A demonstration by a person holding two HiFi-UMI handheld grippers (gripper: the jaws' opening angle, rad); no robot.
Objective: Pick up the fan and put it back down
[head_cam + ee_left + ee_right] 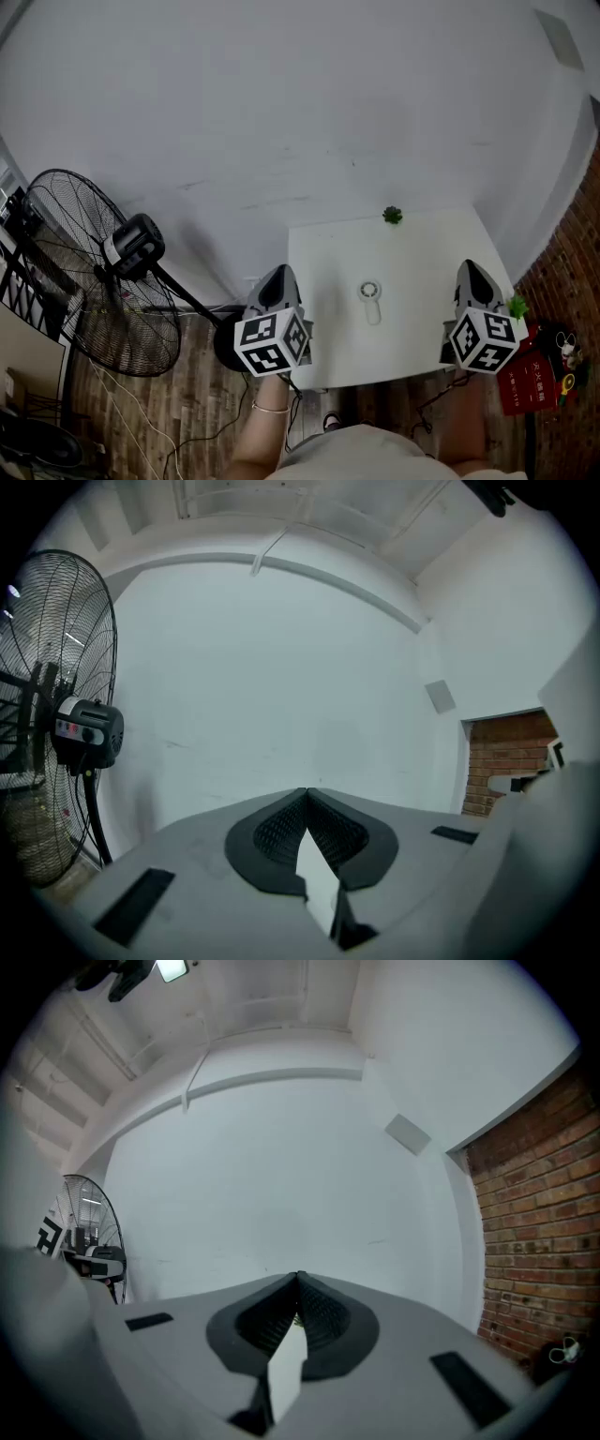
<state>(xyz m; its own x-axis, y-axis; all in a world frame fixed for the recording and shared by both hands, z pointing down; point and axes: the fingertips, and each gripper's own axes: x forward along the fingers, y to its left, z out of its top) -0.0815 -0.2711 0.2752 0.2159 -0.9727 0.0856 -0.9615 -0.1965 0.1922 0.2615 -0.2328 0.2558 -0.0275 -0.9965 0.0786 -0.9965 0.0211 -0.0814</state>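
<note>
From above, the small fan (369, 298) lies flat mid-way across the white table (422, 258), between the left gripper (278, 273) at the near left edge and the right gripper (468, 268) at the near right, touching neither, with a pedestal fan (103, 272) on the floor far left. The left gripper view shows its jaws pressed together on nothing, facing a white wall (281, 686). The right gripper view shows the same meeting jaws, empty, with a brick wall (534, 1222) at right.
</note>
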